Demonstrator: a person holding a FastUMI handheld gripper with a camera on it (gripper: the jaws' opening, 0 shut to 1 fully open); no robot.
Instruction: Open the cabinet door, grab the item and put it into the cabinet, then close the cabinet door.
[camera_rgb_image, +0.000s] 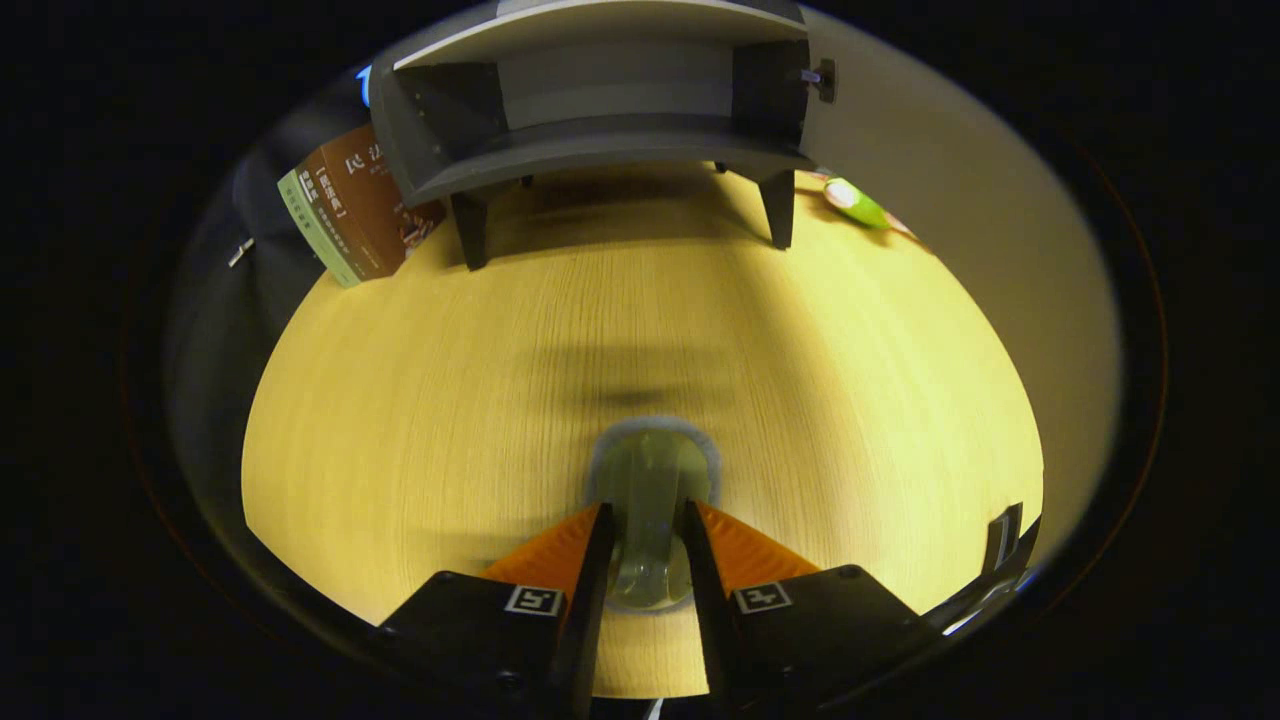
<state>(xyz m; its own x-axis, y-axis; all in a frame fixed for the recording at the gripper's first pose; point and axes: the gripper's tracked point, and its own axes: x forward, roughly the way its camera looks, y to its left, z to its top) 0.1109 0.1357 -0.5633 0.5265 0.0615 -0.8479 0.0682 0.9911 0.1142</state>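
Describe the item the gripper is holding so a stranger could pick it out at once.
Start at the grey cabinet standing open on short legs at the far side of the wooden table. Come back across the bare wood to the gripper: the clear glass cup sits between its fingers, which press its sides. Unlike the books and green object by the cabinet, it is see-through.

My fingers close on a clear, greyish item (650, 490), which I hold over the near part of the table (420, 400), a pale yellow wood-grain top. Whether the item touches the wood I cannot tell. At the table's far edge stands a small grey cabinet (600, 130) on dark legs, its front open and its door (960, 200) swung out toward the far right corner. Beside the cabinet at the far left corner lies a brown and green book (355, 210). Near the far right corner, behind the door, lies a green object (855, 203).
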